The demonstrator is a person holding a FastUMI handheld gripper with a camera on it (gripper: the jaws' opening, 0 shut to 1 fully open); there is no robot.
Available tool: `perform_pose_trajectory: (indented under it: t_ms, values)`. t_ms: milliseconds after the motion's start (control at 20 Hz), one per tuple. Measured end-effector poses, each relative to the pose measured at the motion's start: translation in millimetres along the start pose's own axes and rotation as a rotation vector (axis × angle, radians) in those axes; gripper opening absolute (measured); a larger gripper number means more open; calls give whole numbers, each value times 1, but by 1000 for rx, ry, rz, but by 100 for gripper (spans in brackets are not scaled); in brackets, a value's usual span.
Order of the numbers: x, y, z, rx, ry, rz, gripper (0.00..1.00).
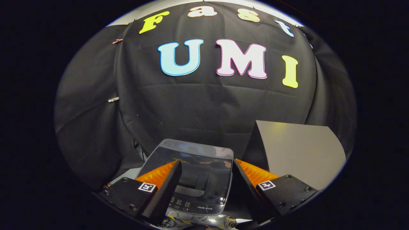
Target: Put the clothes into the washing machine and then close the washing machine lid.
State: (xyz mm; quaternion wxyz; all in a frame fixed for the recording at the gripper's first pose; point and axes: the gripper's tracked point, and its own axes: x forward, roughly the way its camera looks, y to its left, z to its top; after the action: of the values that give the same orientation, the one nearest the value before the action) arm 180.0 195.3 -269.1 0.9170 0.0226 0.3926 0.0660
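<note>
Both steps look done from where I sit: washing machine (191, 179) just ahead and below my claw (207, 167), its dark lid (188, 156) lying flat and shut, no clothes visible, claw fingers spread apart holding nothing.

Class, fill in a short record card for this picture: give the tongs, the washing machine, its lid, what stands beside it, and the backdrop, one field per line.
tongs: tongs open, nothing between the fingers, held above the machine
washing machine: small top-loading washing machine seen between and just beyond the fingers
lid: dark see-through lid lying closed and flat on top
control panel: control panel along the near edge of the machine
beside it: grey board standing to the right
backdrop: black cloth wall behind everything
clothes: cannot tell
</note>
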Motion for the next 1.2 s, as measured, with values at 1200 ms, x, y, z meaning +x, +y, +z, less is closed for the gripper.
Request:
perform_pose_trajectory:
  t_ms: [1200]
  values:
    - [-263, -120, 56, 6, -595, -82, 98]
